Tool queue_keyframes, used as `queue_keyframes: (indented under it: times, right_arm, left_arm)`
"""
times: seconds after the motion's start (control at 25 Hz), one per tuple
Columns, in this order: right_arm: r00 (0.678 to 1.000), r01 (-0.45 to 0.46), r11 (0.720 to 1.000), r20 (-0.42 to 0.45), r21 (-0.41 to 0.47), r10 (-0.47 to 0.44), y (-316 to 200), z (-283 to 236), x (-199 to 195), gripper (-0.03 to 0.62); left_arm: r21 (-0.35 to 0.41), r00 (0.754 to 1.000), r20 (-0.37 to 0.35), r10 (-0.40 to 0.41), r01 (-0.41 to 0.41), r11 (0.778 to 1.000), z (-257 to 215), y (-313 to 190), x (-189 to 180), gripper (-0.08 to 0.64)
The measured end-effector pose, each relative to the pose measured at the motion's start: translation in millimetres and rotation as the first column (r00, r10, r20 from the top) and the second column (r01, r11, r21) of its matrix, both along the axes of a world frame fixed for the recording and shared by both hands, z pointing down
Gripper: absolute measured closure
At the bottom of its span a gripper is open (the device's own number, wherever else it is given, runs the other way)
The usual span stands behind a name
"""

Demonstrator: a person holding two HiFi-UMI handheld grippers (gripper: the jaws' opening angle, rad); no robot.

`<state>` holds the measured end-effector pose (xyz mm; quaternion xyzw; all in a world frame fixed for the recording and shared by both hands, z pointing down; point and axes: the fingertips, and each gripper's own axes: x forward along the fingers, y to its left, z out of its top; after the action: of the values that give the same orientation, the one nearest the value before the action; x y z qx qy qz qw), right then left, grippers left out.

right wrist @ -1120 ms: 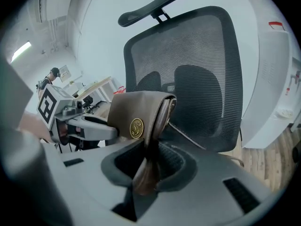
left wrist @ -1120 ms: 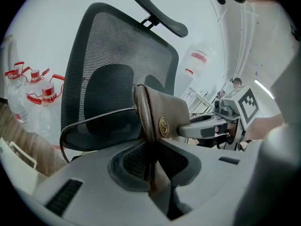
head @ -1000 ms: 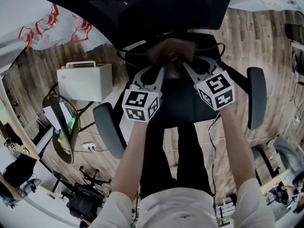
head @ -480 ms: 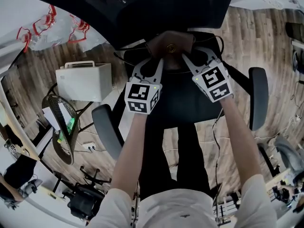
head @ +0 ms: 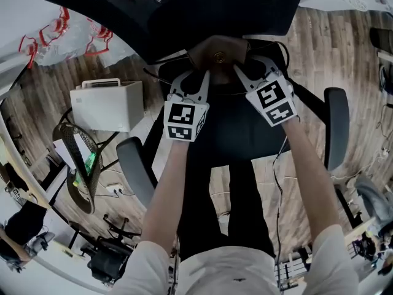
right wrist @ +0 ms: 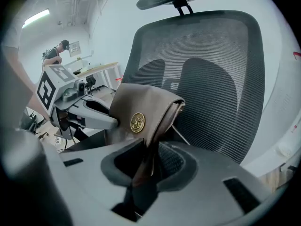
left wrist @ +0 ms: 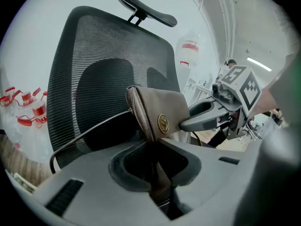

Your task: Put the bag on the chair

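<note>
Left claw (head: 200, 77) and right claw (head: 241, 72) are both clamped on the same brown leather bag (head: 219, 55), each pinching a fold of leather at one end, so the bag hangs stretched between them. Each gripper view shows a strip of brown leather running down into the gap between that claw's jaws, with the jaws closed onto it.

The bag sits over the rear of the office chair (head: 334, 128), just in front of the mesh backrest (left wrist: 94, 46) and above the dark seat (head: 245, 134). Its lower edge is hidden behind the claws, so I cannot tell whether it touches the seat yet. By my reading it is carried rather than resting.

As for progress, the carrying looks nearly done: the bag is at the chair and lined up with the middle of the seat. What appears left is to lower it onto the cushion, let both claws open, and draw them away without dragging the leather along.

The bag is soft and slouchy, folded over at the top into a rounded ridge, with matte brown leather and a stitched edge. A round brass-coloured emblem (right wrist: 137, 122) sits on its face. A thin dark strap (left wrist: 94, 128) loops out from it across the backrest.
</note>
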<state>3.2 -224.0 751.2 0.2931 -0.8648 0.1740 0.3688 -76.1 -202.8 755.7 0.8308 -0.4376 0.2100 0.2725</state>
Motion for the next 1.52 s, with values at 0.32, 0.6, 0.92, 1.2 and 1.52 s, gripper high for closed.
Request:
queue_keyframes:
  times: [0.32,0.6,0.92,1.2,1.52]
  right_arm:
    - [1.0,-0.01,1.0,-0.018,-0.002,0.01,-5,13,0,0.505]
    - [0.999,-0.018,1.0,-0.027,-0.004,0.018,-13,18,0,0.505]
    - [0.998,-0.003,0.999,-0.056,-0.037,0.001,-19,31,6,0.494]
    - [0.997,-0.001,0.998,-0.074,-0.06,-0.004,-18,42,9,0.489]
    - [0.997,-0.016,0.997,-0.077,-0.082,0.01,-17,49,10,0.483]
  left_arm:
    - [0.006,0.999,0.034,0.018,-0.019,1.0,13,-3,0,0.512]
    - [0.015,0.999,0.041,0.031,-0.031,0.999,17,-12,1,0.511]
    - [-0.025,0.998,0.032,0.053,-0.052,0.998,31,-13,5,0.511]
    - [-0.066,0.997,0.038,0.062,-0.059,0.996,44,-11,7,0.511]
    - [-0.099,0.997,0.048,0.06,-0.055,0.994,53,-10,5,0.509]
